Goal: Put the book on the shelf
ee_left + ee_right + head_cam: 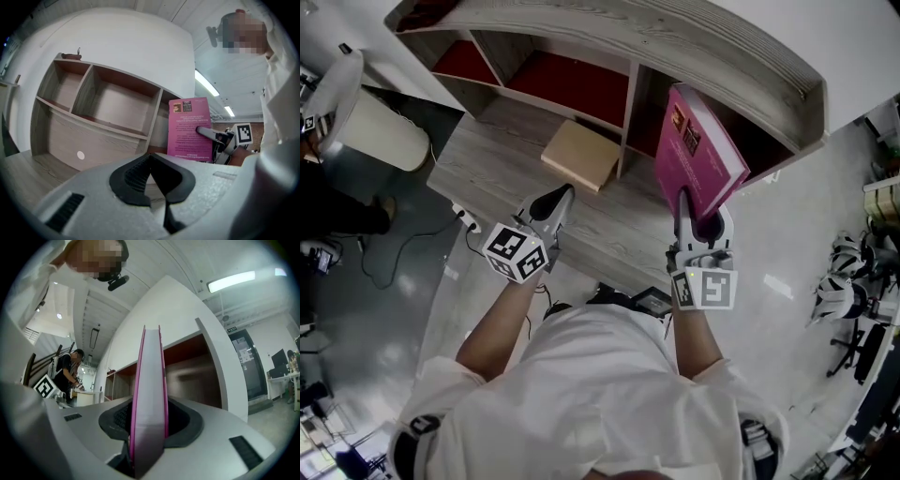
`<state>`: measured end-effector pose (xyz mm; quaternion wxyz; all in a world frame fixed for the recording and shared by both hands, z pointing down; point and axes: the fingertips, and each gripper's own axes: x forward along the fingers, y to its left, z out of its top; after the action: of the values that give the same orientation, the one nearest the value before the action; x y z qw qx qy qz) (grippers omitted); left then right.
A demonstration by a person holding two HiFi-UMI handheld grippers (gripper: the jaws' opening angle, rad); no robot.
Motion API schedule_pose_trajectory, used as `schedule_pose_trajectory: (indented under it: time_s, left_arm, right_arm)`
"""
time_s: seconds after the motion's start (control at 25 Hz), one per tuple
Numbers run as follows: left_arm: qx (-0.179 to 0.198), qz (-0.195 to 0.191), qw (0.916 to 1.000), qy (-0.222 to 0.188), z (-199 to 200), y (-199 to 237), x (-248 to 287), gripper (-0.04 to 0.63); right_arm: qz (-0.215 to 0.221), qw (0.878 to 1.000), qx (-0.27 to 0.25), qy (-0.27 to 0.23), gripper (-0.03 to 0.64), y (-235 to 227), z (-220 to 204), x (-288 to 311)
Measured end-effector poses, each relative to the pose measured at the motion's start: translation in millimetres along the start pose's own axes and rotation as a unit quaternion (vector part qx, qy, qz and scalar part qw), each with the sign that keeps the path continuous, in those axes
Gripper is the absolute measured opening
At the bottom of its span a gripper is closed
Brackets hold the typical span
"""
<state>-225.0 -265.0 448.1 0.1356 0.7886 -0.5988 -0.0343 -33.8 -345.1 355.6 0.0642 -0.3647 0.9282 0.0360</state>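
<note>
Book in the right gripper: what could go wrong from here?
The right gripper pinches the book only at its lower edge, so it could pivot or slip.
The book stands close before the shelf; its top corner could catch the top board.
The left gripper is shut and apart, giving no support.

The head view is looking steeply down over the shelf (628,37). Both gripper views are facing it from low, probably nearby.
</note>
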Motion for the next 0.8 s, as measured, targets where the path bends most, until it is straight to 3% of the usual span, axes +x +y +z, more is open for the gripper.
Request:
schedule_pose_trajectory:
  time_s: [0.4,0.64,0.8]
  left_arm:
    - [0.000,-0.011,0.9999,0.008,8.5,30.5,3.0,0.009]
    - [0.004,-0.056,0.9979,0.031,5.9,50.3,16.0,0.009]
    - [0.020,-0.087,0.9954,0.036,19.6,58.4,25.6,0.009]
  right_arm:
    - [-0.042,0.995,-0.088,0.005,0.146,4.3,8.4,35.9]
    - [-0.083,0.981,-0.175,0.012,0.146,11.8,-0.3,61.8]
    - [-0.114,0.974,-0.191,0.038,0.146,13.1,-7.7,74.0]
